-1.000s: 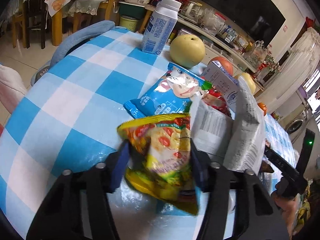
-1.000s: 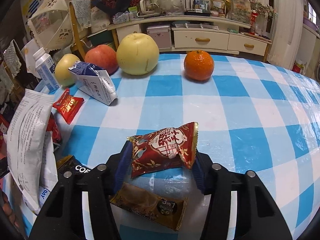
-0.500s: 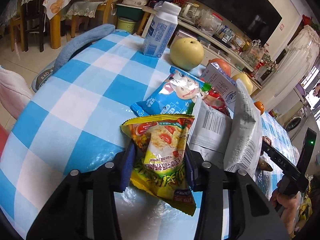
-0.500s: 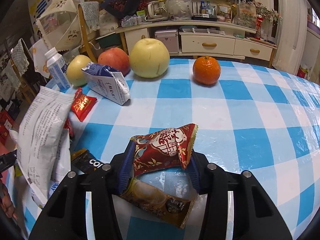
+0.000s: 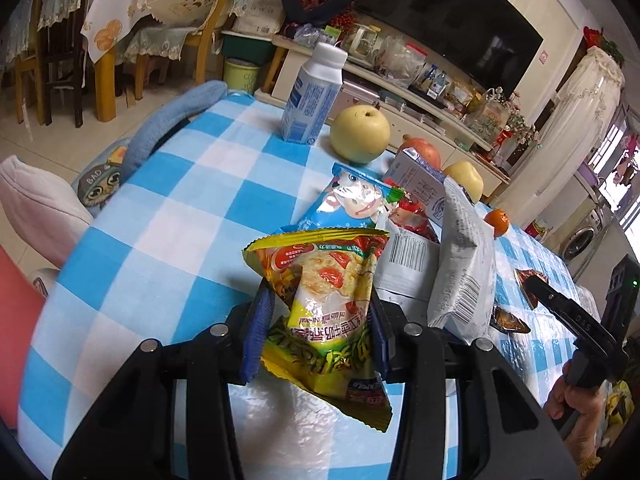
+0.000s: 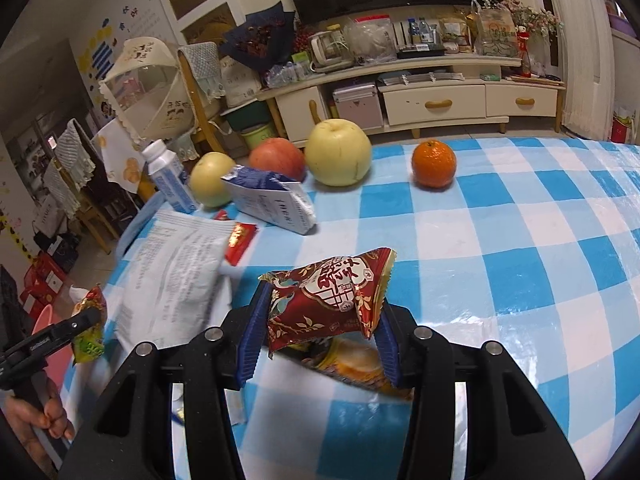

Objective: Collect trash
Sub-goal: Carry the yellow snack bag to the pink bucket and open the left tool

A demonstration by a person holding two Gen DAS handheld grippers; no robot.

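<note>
My left gripper (image 5: 318, 336) is shut on a yellow noodle snack packet (image 5: 324, 300), held a little above the blue-and-white checked tablecloth (image 5: 168, 216). My right gripper (image 6: 318, 334) is shut on a red and gold snack wrapper (image 6: 328, 300), also lifted off the cloth. Under the right gripper lies a brown coffee sachet (image 6: 360, 372). A white wrapper (image 5: 460, 264) stands just right of the left gripper, and the same white wrapper (image 6: 176, 276) lies left of the right gripper. A blue snack bag (image 5: 352, 200) lies behind the yellow packet.
A milk bottle (image 5: 312, 100), a crushed milk carton (image 6: 272, 200), a small red packet (image 6: 240, 240), pears (image 6: 338, 152), an apple (image 6: 276, 158) and an orange (image 6: 434, 162) sit at the table's far side. A TV cabinet (image 6: 440, 100) and chairs stand beyond.
Both grippers have risen with their packets. The left jaws closed tighter on the yellow packet, squeezing it narrower. The red wrapper came up off the coffee sachet.
</note>
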